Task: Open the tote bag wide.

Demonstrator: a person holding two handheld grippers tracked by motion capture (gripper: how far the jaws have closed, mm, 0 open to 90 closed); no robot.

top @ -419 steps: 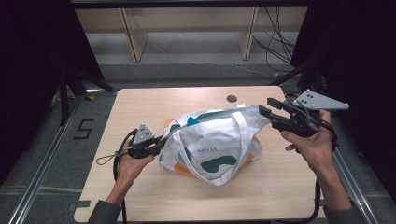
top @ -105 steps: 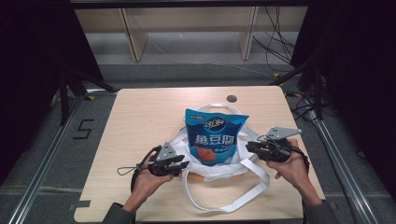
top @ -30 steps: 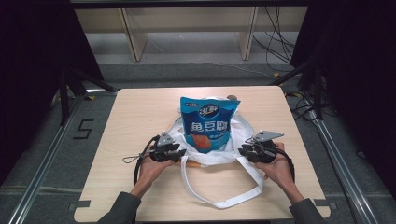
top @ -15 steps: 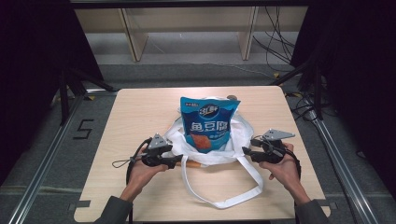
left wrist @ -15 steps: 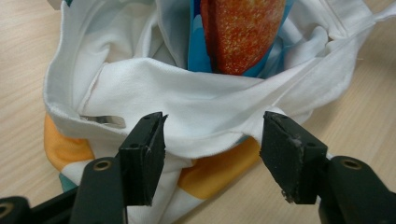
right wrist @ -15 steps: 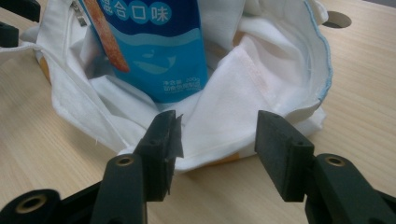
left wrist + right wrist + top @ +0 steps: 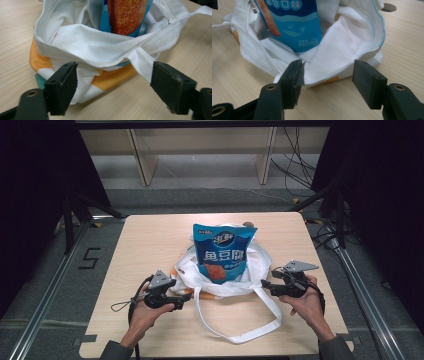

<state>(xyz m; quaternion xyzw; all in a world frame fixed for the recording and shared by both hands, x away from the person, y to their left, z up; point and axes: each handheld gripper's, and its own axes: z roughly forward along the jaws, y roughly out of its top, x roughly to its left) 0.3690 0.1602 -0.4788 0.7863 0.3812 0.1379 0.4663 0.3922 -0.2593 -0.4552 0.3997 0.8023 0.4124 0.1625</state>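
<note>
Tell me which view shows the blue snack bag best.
The high view: the whole blue snack bag stands upright in the white tote bag, front print readable. The left gripper view catches its lower front; the right gripper view shows its back panel above the open jaws.

Overhead view faces forward; both gripper views closely share the bag (image 7: 220,280), seemingly from opposite sides.

A snack bag (image 7: 223,253) stands in a cloth bag (image 7: 220,282) on the table (image 7: 150,240). One gripper is at each side of the cloth bag.
</note>
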